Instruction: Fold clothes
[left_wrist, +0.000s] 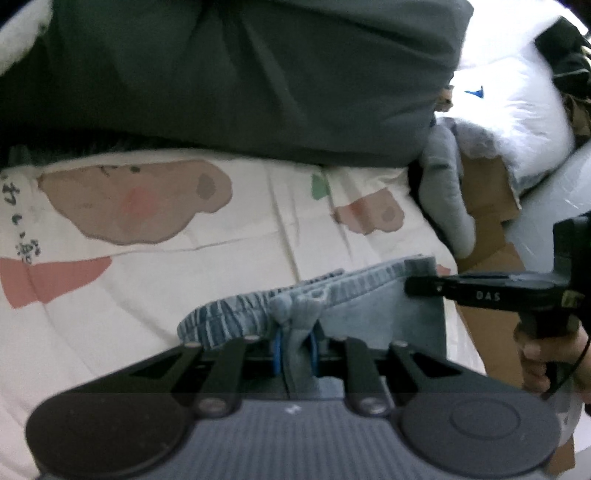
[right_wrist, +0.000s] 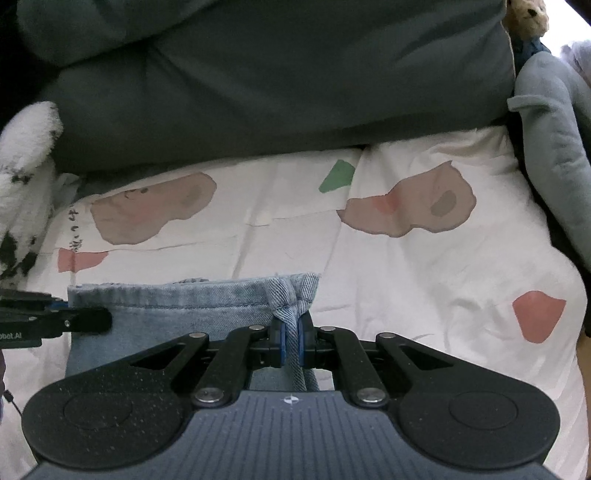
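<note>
Both the left gripper (left_wrist: 295, 341) and right gripper (right_wrist: 291, 341) grasp the jeans (right_wrist: 166, 306) edge, above the bedsheet (right_wrist: 424, 266).

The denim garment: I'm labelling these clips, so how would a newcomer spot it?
Start at the white bedsheet with pink and brown blotches, below the dark grey duvet. At its near edge lies the denim garment, the only blue, stitched cloth, pinched at both corners by black tongs.
</note>
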